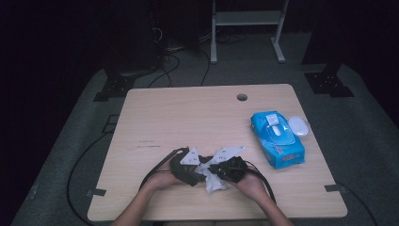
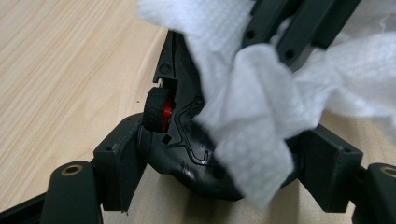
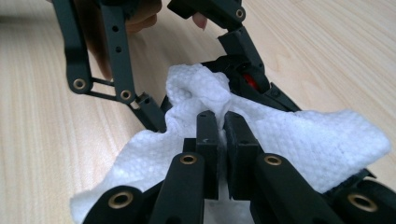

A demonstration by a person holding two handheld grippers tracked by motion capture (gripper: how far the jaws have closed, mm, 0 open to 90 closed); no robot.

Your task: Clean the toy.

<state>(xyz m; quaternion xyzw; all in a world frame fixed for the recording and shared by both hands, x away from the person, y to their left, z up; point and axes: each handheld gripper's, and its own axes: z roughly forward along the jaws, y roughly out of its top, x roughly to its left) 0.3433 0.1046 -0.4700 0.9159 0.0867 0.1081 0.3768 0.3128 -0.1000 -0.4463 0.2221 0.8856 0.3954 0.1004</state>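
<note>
A black computer mouse (image 2: 187,154) with a red-hubbed scroll wheel (image 2: 158,110) is clamped by its sides between the two jaws of my left gripper (image 2: 219,163). My right gripper (image 3: 222,130) is shut on a crumpled white wipe (image 3: 299,135), which drapes over the mouse (image 3: 247,79). In the left gripper view the wipe (image 2: 261,116) covers the mouse's right half, with the right gripper's jaws coming in from above. From above, the left gripper (image 1: 190,170) and right gripper (image 1: 225,170) meet tip to tip near the table's front edge, and the wipe (image 1: 212,182) hangs between them.
A blue pack of wipes (image 1: 277,140) lies at the table's right side, with a white oval object (image 1: 299,125) beside it. The wooden table (image 1: 188,113) has a cable hole (image 1: 242,97) at the back. Black cables trail off the front left and right.
</note>
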